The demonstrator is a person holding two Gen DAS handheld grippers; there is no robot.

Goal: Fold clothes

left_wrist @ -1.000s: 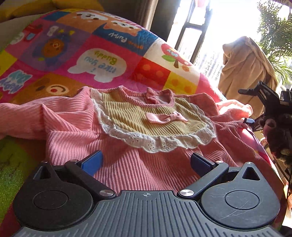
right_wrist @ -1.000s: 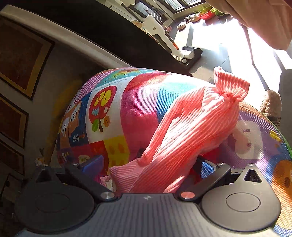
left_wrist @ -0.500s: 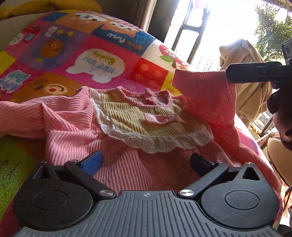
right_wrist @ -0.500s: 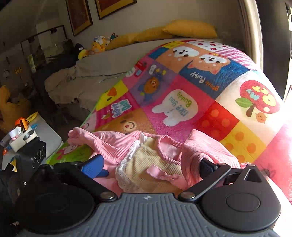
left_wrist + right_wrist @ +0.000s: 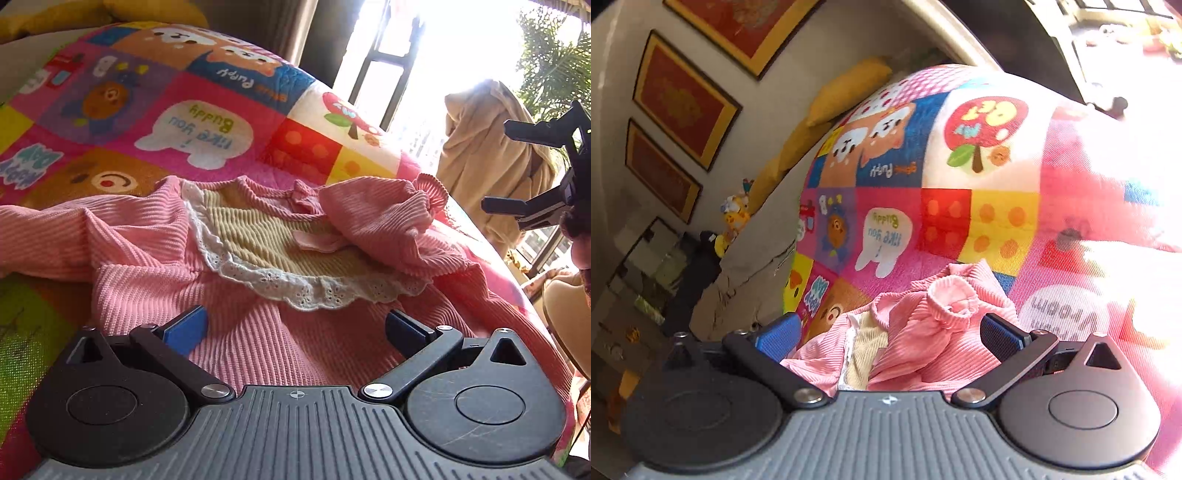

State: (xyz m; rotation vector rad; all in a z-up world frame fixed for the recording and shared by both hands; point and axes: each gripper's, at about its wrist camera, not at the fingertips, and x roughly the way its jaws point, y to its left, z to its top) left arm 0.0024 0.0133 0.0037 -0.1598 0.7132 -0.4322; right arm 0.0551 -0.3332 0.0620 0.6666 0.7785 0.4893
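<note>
- The pink ribbed-knit child's garment (image 5: 258,332) with a beige corduroy bib panel (image 5: 255,236) edged in white eyelet lace lies front-up on a bright patchwork cartoon quilt (image 5: 207,122) spread over a bed.
- Its sleeve (image 5: 373,214) at 2 o'clock is folded in across the bib, the ruffled cuff (image 5: 430,190) resting near the neckline; the other sleeve (image 5: 55,229) stretches flat toward 9 o'clock.
- The left hand-held gripper (image 5: 295,326) sits low and level over the garment's lower body, blue-padded fingers (image 5: 186,328) spread wide, grasping nothing; the bib lies at its 12 o'clock.
- The right hand-held gripper (image 5: 890,334) is tilted, released, its fingers (image 5: 1001,336) wide apart with the folded sleeve's cuff (image 5: 951,301) lying between and just beyond them, not pinched.
- In the left wrist view the right hand-held gripper (image 5: 535,170) appears at 3 o'clock, clear of the cloth.
- A beige draped cloth (image 5: 487,162) hangs by the bright window at 1 o'clock.
</note>
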